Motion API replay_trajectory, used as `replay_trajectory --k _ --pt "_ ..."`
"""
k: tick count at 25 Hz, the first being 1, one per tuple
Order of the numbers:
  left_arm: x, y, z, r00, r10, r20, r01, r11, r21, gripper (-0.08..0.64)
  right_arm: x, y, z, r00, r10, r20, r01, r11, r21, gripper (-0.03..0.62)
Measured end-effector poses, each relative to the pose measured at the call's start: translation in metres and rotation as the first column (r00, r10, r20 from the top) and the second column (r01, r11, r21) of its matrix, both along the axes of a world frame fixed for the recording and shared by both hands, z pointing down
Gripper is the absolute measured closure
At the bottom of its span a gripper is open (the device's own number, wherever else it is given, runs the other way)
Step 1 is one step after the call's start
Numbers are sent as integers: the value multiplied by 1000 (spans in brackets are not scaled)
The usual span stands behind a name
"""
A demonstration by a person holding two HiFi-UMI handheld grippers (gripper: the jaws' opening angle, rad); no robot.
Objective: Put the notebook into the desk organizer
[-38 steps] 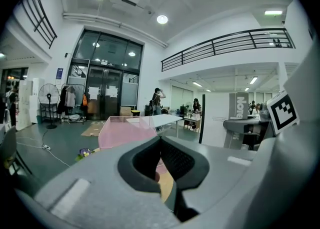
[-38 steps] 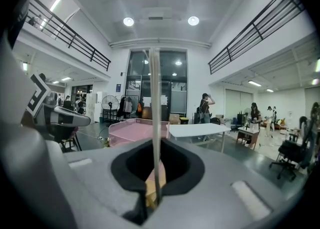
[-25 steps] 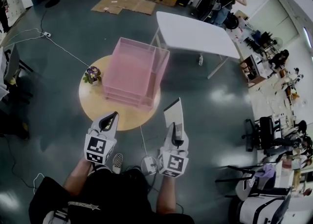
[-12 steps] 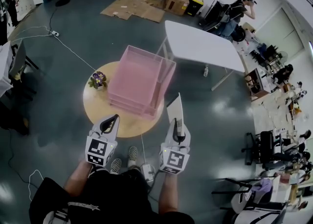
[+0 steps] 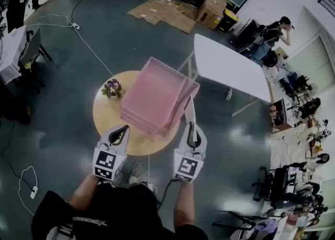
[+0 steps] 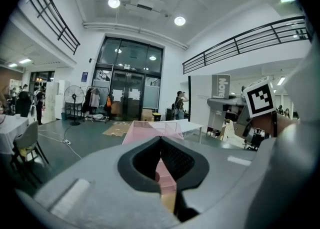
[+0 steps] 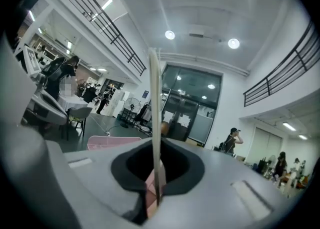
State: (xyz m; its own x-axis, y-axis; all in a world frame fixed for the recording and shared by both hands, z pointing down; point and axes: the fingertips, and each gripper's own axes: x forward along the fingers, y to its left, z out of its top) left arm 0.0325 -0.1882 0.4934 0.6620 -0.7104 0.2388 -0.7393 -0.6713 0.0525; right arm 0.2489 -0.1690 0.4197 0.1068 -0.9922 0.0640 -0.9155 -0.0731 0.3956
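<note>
Round wooden table (image 5: pixel 107 123) ahead of both grippers. R gripper (image 5: pixel 192 129) clamped on thin white notebook (image 5: pixel 190 113), upright; pink translucent plastic desk organizer (image 5: pixel 157 95) just left. L gripper (image 5: pixel 121 130) closed, empty.

A round wooden table (image 5: pixel 107 123) stands on the grey floor (image 5: pixel 63 82). A pink desk organizer (image 5: pixel 157 95) fills its far right part, reaching the right edge. A small pot of flowers (image 5: pixel 112 88) stands near the left edge, just beside the organizer. Flattened cardboard (image 5: pixel 165 11) and a white folding table (image 5: pixel 230 68) are also on the floor
</note>
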Motion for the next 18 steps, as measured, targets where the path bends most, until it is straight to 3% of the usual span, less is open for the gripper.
replay_trajectory --k 9,18 --pt "-11 -20 12 996 -92 7 92 995 -36 551 -5 -85 -4 977 -96 -190 94 995 -20 578" --pt "-13 -39 18 986 -164 30 165 985 -42 551 -24 -158 15 906 -200 -374 177 980 -96 578"
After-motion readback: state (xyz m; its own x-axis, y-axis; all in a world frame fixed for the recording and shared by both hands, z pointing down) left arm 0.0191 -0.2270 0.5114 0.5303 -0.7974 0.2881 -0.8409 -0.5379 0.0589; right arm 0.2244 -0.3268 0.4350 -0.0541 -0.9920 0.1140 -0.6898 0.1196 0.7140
